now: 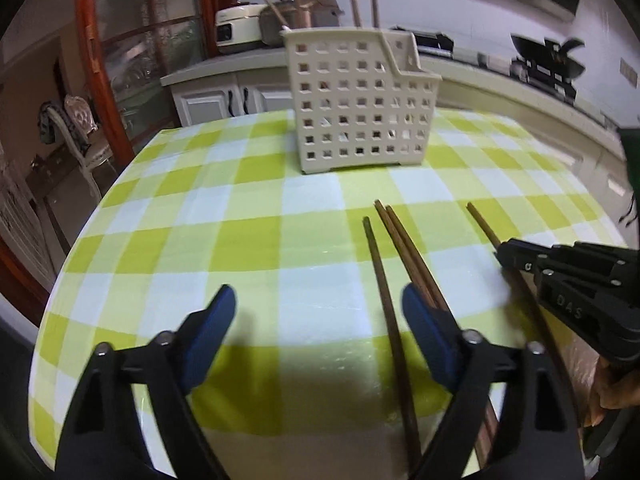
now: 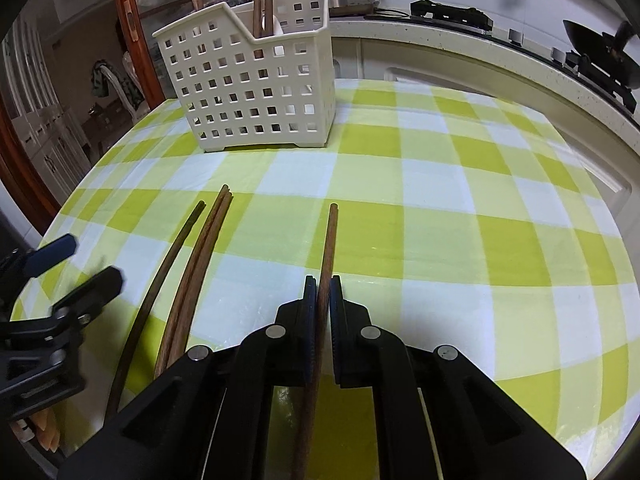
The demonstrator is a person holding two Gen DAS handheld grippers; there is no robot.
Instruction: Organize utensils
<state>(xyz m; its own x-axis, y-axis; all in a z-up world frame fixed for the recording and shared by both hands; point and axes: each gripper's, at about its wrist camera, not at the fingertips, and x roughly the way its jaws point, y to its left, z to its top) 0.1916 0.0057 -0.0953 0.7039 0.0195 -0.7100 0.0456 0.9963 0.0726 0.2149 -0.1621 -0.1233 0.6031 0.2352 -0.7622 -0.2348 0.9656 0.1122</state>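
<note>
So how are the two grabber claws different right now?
The right gripper is shut on one brown chopstick; the left gripper is open and holds nothing, though a dark chopstick lies between its fingers. The right gripper's pads nearly meet, while the left gripper's stand wide apart. Both have black arms with blue pads and point down at the checked tablecloth.

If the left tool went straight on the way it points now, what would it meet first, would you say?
Probably the checked tablecloth just ahead, since the left tool points down at bare cloth; the dark chopstick lies just inside its right finger. The basket stands farther on.
</note>
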